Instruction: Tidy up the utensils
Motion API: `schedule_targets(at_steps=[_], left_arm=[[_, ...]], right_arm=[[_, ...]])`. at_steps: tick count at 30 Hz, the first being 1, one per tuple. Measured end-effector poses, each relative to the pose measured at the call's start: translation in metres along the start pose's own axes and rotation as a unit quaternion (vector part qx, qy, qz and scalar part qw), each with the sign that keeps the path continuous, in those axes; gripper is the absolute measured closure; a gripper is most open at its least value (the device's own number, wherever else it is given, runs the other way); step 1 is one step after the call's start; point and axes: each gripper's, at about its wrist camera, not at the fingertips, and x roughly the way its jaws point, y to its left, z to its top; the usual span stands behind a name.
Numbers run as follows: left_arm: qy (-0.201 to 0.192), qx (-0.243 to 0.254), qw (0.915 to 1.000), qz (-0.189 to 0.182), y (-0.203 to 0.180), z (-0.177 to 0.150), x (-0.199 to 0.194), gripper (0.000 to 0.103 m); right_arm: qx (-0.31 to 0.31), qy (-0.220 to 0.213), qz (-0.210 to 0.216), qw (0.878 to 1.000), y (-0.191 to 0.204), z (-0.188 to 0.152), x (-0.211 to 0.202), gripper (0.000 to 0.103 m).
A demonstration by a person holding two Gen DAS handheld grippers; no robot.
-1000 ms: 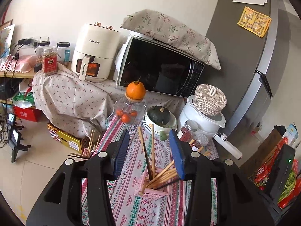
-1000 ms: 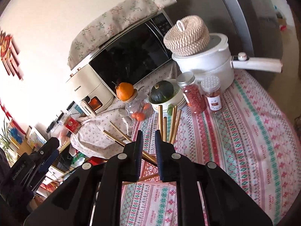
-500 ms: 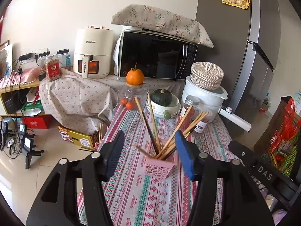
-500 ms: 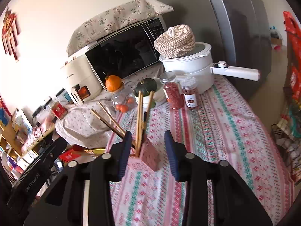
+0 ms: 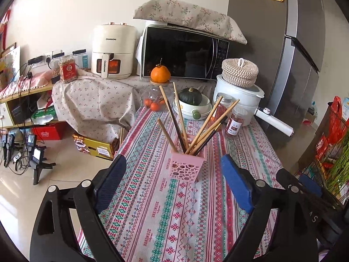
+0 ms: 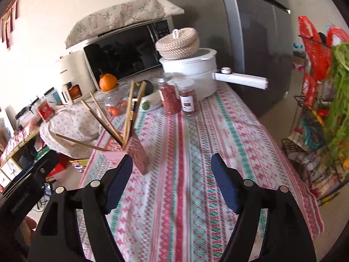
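Observation:
A pink perforated holder (image 5: 187, 166) stands upright on the patterned tablecloth (image 5: 165, 214) with several wooden chopsticks (image 5: 202, 126) fanned out of its top. My left gripper (image 5: 174, 168) sits just short of the holder, its jaws opening, nothing pressed between the blue pads. In the right wrist view the same holder (image 6: 138, 155) and its chopsticks (image 6: 128, 111) lie left of centre. My right gripper (image 6: 172, 168) is to the holder's right, jaws opening and empty. The other gripper's black body shows at each view's edge.
At the table's far end stand a white pot (image 5: 237, 91) with a woven lid, two spice jars (image 5: 234, 120), a bowl with a green squash (image 5: 190, 97) and a glass jar topped by an orange (image 5: 160, 74). Behind are a microwave (image 5: 183, 52), air fryer (image 5: 112, 52) and fridge (image 5: 290, 50).
Both grippers have drawn back from the holder and opened wide. The right one, nearly shut around the chopsticks a second ago, has let go. The holder now stands free on the cloth.

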Motion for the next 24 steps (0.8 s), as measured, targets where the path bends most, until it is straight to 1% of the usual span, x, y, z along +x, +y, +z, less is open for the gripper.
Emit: schedule_targets(at_steps=[2, 4, 5, 7, 9, 13, 16, 19, 24], left_arm=[[-0.001, 0.008, 0.9999, 0.006, -0.003, -0.006, -0.002, 0.013], [-0.007, 0.016, 0.9997, 0.016, -0.006, -0.011, -0.005, 0.009], [-0.009, 0.020, 0.9995, 0.021, -0.007, -0.013, -0.006, 0.007], [-0.012, 0.030, 0.9990, 0.030, -0.011, -0.016, -0.009, 0.007], [-0.011, 0.036, 0.9986, 0.036, -0.016, -0.018, -0.009, 0.007], [-0.016, 0.045, 0.9982, 0.037, -0.024, -0.023, -0.010, 0.007], [-0.026, 0.047, 0.9977, 0.041, -0.028, -0.024, -0.013, 0.007], [-0.032, 0.050, 0.9974, 0.042, -0.032, -0.025, -0.014, 0.007], [-0.026, 0.057, 0.9972, 0.041, -0.038, -0.027, -0.011, 0.007]], right_arm=[[-0.002, -0.005, -0.013, 1.000, -0.004, -0.004, -0.003, 0.027], [-0.002, -0.010, -0.028, 1.000, -0.008, -0.007, -0.006, 0.021], [-0.002, -0.016, -0.038, 0.999, -0.010, -0.008, -0.009, 0.019], [-0.002, -0.027, -0.054, 0.998, -0.014, -0.011, -0.013, 0.011], [-0.005, -0.039, -0.071, 0.997, -0.017, -0.015, -0.018, 0.007], [-0.023, -0.068, -0.117, 0.990, -0.019, -0.022, -0.027, 0.007], [-0.027, -0.083, -0.141, 0.986, -0.022, -0.022, -0.031, 0.007], [-0.022, -0.079, -0.141, 0.987, -0.025, -0.021, -0.030, 0.007], [-0.020, -0.068, -0.138, 0.988, -0.025, -0.022, -0.029, 0.007]])
